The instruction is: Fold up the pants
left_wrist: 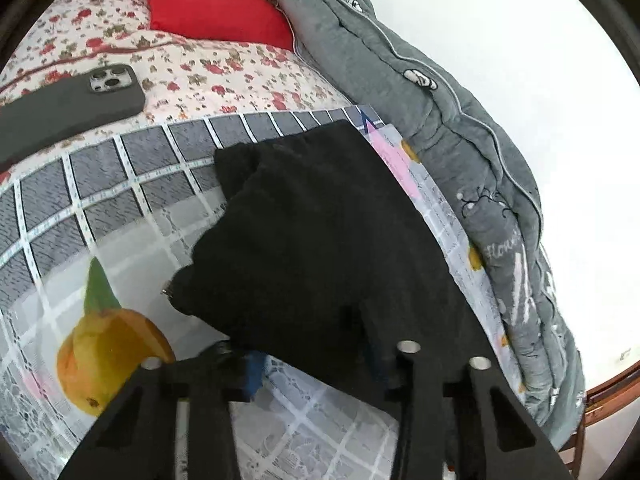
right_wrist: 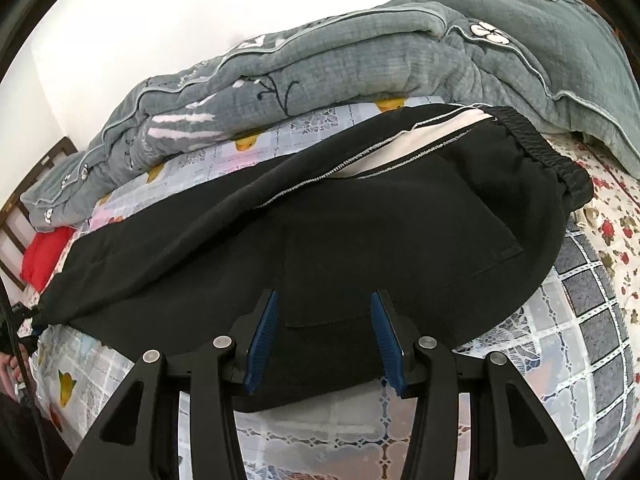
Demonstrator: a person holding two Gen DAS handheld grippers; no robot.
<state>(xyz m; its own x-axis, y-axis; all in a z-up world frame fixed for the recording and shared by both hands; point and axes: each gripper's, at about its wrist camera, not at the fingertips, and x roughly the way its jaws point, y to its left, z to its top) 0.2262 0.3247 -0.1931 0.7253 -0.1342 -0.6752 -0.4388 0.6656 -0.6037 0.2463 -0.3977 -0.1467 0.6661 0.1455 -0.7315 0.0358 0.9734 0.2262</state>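
Observation:
Black pants (left_wrist: 320, 232) lie on the bed's patterned sheet (left_wrist: 120, 220). In the left wrist view the near part of the cloth drapes over my left gripper (left_wrist: 316, 360) and hides most of its blue pads, so its jaws cannot be judged. In the right wrist view the pants (right_wrist: 360, 232) lie folded lengthwise, elastic waistband (right_wrist: 552, 160) at the right, a back pocket showing. My right gripper (right_wrist: 324, 336) is open, its blue pads (right_wrist: 262, 336) spread over the near edge of the pants and holding nothing.
A rolled grey quilt (left_wrist: 420, 92) runs along the far side of the pants, also in the right wrist view (right_wrist: 320, 60). A phone in a dark case (left_wrist: 68, 108) lies on the floral sheet. A red pillow (left_wrist: 212, 0) sits at the bed's head.

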